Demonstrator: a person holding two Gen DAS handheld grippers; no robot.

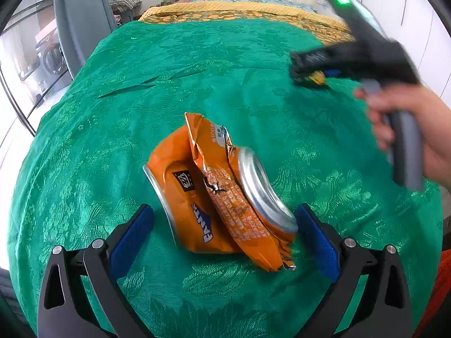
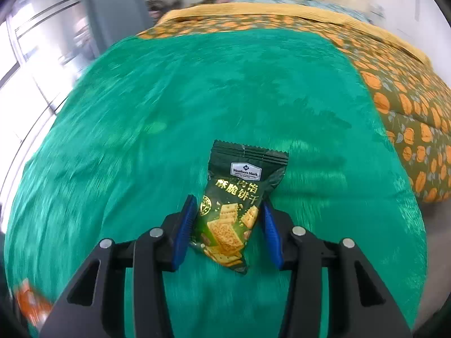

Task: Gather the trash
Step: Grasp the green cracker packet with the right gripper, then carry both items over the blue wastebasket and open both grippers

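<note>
On green cloth (image 1: 253, 56): left claw (image 1: 225, 236) wide round can (image 1: 214, 197) w/ wrapper (image 1: 225, 186).

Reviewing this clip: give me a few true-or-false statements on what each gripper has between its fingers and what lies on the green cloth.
1. The left gripper stands wide open around a crushed orange soda can. True.
2. A torn orange foil wrapper lies draped over that can. True.
3. The right gripper is empty. False: a dark green cracker packet sits between its blue pads.
4. The can stands upright. False: it lies on its side on the green patterned bedspread.
5. The cracker packet lies beside the can. False: it is well apart from it.
</note>
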